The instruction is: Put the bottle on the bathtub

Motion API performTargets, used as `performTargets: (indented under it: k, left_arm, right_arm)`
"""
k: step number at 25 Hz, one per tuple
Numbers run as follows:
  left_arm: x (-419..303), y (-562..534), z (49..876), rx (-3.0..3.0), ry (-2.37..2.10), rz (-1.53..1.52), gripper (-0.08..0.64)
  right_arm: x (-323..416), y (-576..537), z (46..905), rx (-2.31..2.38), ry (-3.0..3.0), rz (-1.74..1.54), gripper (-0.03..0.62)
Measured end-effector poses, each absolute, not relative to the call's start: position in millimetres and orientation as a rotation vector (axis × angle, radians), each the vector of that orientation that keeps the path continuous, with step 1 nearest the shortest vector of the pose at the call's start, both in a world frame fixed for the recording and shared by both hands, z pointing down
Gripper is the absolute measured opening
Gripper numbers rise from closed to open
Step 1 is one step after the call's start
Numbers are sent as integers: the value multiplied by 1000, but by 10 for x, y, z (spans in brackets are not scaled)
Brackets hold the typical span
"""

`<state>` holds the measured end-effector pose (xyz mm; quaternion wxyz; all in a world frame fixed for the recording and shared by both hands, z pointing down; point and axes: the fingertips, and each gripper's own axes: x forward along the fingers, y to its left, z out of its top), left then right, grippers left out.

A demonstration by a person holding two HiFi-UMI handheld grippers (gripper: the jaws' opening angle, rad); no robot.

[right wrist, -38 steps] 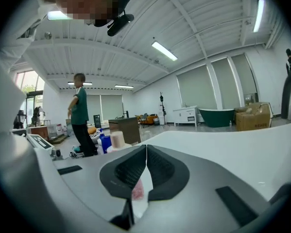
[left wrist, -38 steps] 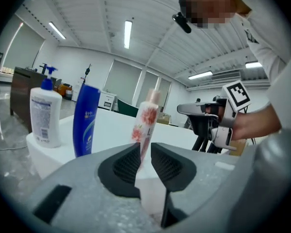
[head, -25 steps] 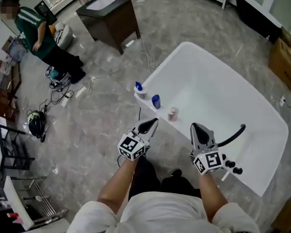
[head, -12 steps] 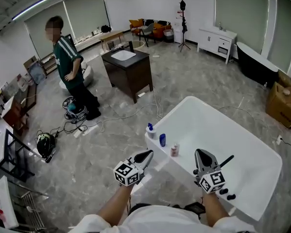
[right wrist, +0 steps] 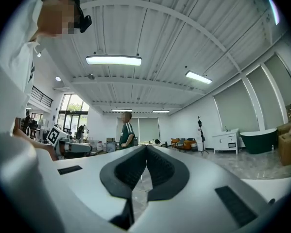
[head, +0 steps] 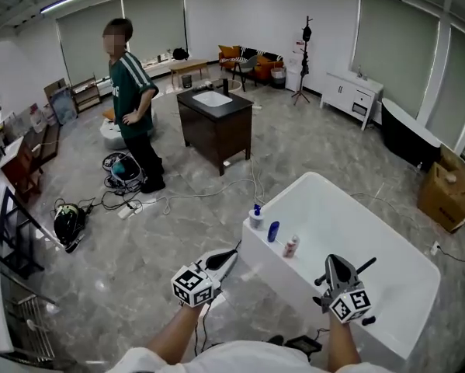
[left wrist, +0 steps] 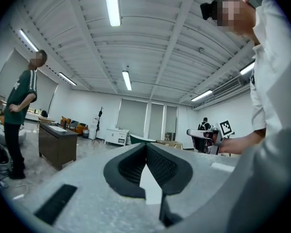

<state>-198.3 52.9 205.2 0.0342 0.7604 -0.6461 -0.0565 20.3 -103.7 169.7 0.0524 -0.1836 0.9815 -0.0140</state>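
Your left gripper (head: 229, 255) and right gripper (head: 335, 261) jaws press together, empty; blue bottle (head: 272, 231) stands on bathtub (head: 356, 228) rim, label unreadable.

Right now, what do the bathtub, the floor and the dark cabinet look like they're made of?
Bathtub: a smooth, glossy white shell, probably acrylic or enamel; it is evenly bright with rounded edges.
Floor: grey marble or stone-look tile, seemingly polished, judging by the pale veining and soft sheen.
Cabinet: dark brown wood or veneer, matte-looking, with a white basin set in its top.
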Motion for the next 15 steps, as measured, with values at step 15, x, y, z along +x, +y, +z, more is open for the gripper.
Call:
performTargets:
  k: [15]
  left_arm:
    - [-2300, 2210, 2108, 2129, -2171, -222, 17]
  right_arm:
    - [-16, 568, 2167, -443, 3062, -187, 14]
